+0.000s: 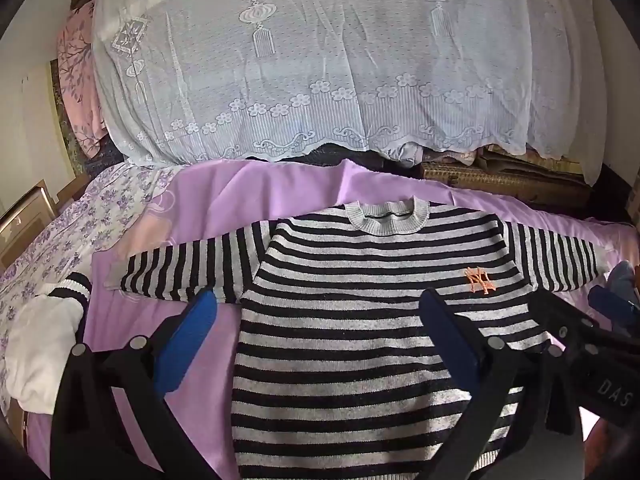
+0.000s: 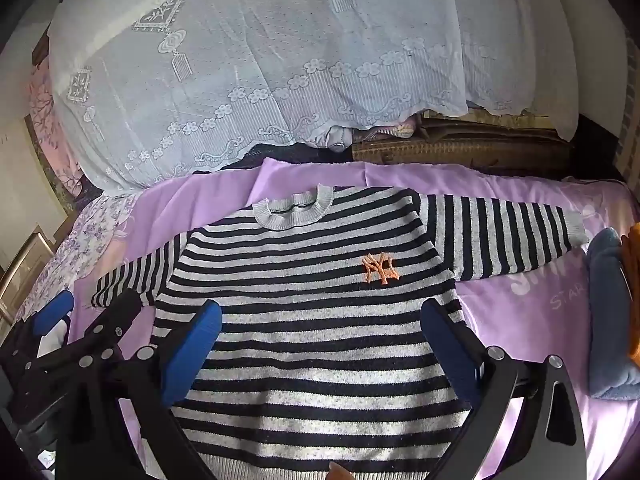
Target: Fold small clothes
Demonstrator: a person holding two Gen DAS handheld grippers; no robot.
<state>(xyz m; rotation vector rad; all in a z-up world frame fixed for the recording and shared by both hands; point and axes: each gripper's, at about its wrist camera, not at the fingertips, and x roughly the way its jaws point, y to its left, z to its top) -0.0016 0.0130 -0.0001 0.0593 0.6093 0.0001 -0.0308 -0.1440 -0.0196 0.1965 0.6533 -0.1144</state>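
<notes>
**Striped sweater spread flat on the bed**

Purple sheet (image 1: 208, 200) covers the bed, a lace cloth (image 1: 320, 60) draped behind. On it the striped sweater (image 2: 320, 320) lies flat, sleeves out. Left gripper (image 1: 316, 312) and right gripper (image 2: 320, 320) hover above it, jaws wide, holding nothing. Possibly folded clothes (image 2: 608, 312) sit rightward.

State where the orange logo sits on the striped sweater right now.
In both wrist views the orange logo sits on the chest of the striped sweater, below and right of the grey collar, toward the right-hand sleeve.
</notes>
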